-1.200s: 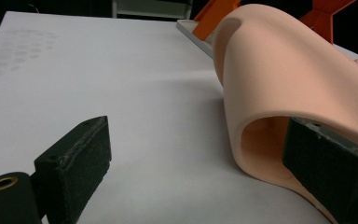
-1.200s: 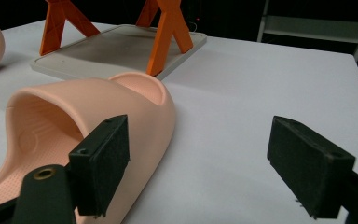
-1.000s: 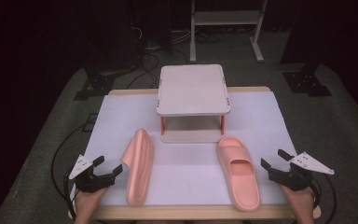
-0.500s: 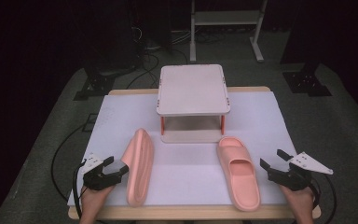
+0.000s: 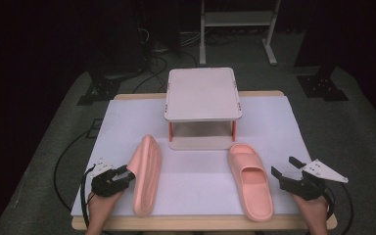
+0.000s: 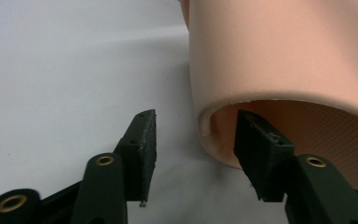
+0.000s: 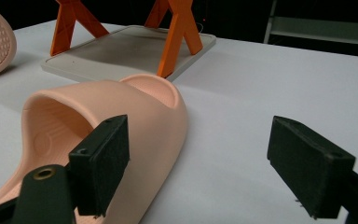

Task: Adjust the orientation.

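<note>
High view: left gripper (image 5: 127, 175), jaws spread, straddles the edge of the tipped pink slipper (image 5: 146, 175); right gripper (image 5: 285, 172) gapes beside the upright slipper (image 5: 250, 181).

The right gripper (image 7: 198, 168) holds its jaws wide apart over the white table (image 7: 270, 93). At nine o'clock lies a pink slide sandal (image 7: 135, 116), sole down. At eleven o'clock stands a pale base plate (image 7: 121, 51) with orange legs (image 7: 177, 32).
</note>
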